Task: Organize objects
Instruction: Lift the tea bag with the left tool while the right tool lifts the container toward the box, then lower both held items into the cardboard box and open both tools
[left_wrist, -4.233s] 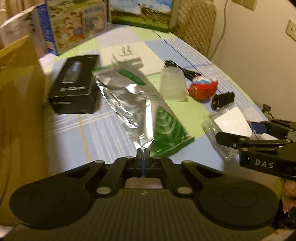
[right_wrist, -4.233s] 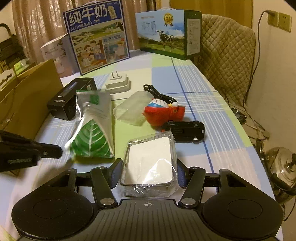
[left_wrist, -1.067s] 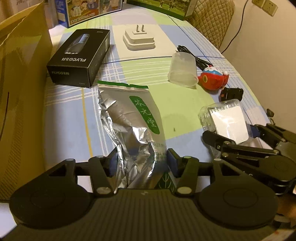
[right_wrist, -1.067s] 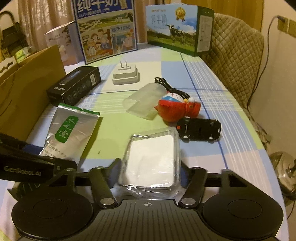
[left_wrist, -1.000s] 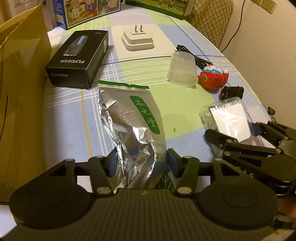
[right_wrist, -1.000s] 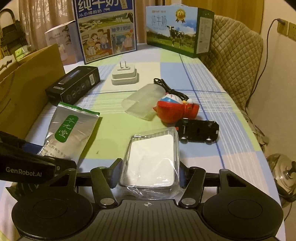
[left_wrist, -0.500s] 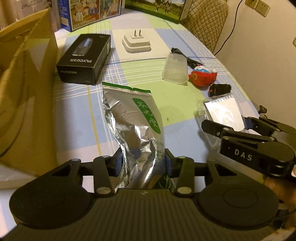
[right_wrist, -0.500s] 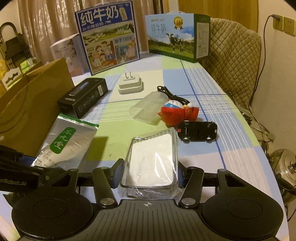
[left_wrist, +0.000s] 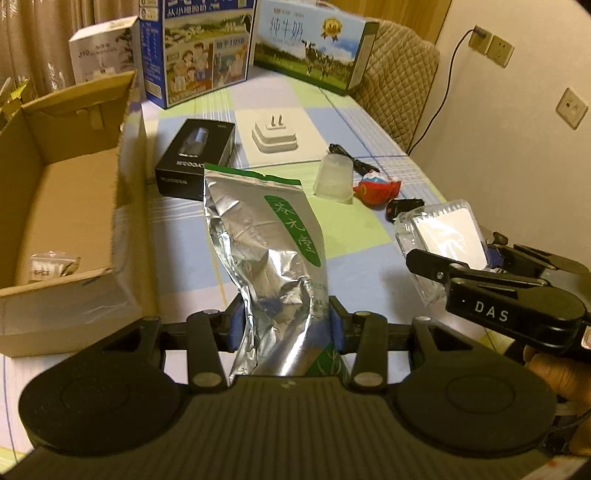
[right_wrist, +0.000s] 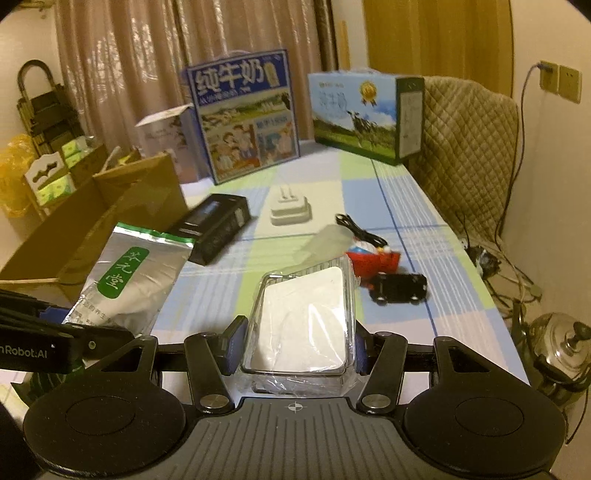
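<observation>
Foil tea pouch (left_wrist: 266, 243), silver with a green label, is clamped at its lower end between the blue pads of the left gripper (left_wrist: 284, 328), whose jaws closed in on it within the last second and now pinch the crumpled foil; the pouch stands up off the worktop (left_wrist: 184, 258), its sealed top edge reaching in front of the black carton (left_wrist: 195, 162). Beside it, the right gripper (right_wrist: 297, 347) grasps a clear plastic case (right_wrist: 306, 314) with a white insert, its pads pressed against both long sides, and the case is lifted above the checked cloth. In the left wrist view that same case (left_wrist: 443, 236) shows at the right edge, held by the other tool with part of a hand (left_wrist: 554, 376) behind it. An open cardboard box (left_wrist: 55, 206) sits to the left of the pouch, with a small clear packet (left_wrist: 48, 264) lying on its floor. Farther along the worktop lie a white plug adapter (left_wrist: 275, 138), a translucent cup (left_wrist: 332, 179) on its side, a black cable (left_wrist: 354, 160), a red toy (left_wrist: 376, 190) and, just beside it, a black toy car (right_wrist: 399, 288). Two milk cartons (right_wrist: 247, 114) stand at the far end, near a quilted chair back (right_wrist: 465, 147).
</observation>
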